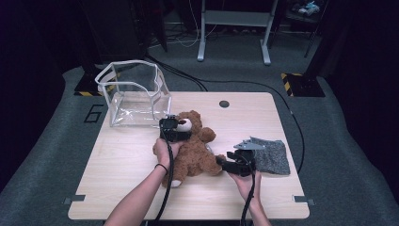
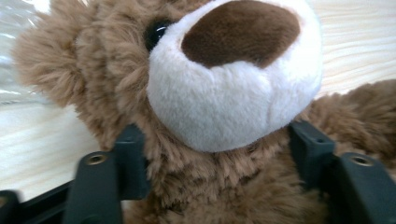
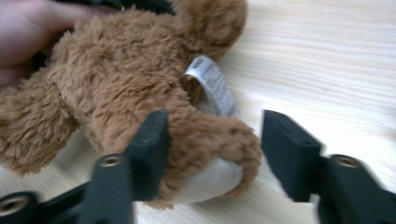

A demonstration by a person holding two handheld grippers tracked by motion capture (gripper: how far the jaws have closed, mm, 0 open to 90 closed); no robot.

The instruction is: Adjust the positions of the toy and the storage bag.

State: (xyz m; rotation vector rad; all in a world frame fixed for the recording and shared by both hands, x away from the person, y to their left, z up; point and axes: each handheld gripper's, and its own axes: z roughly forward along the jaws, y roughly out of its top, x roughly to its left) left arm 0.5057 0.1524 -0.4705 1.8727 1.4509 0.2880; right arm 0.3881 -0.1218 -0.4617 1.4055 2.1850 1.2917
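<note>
plush teddy bear (image 1: 193, 150) near the table's (image 1: 117, 165) middle could slip: left gripper (image 2: 219, 163) clamps its neck, right gripper (image 3: 210, 154) stands apart around its foot.

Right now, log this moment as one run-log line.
left gripper: fingers around teddy bear neck | right gripper: open, bear's foot between fingers | clear bag: standing open | grey cloth: on table

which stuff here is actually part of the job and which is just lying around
In the job:
teddy bear
left gripper, jaws either side of the bear's neck
right gripper, open around the bear's foot

Lying about:
clear plastic bag, standing open beyond the bear
grey cloth, near the right gripper
</note>
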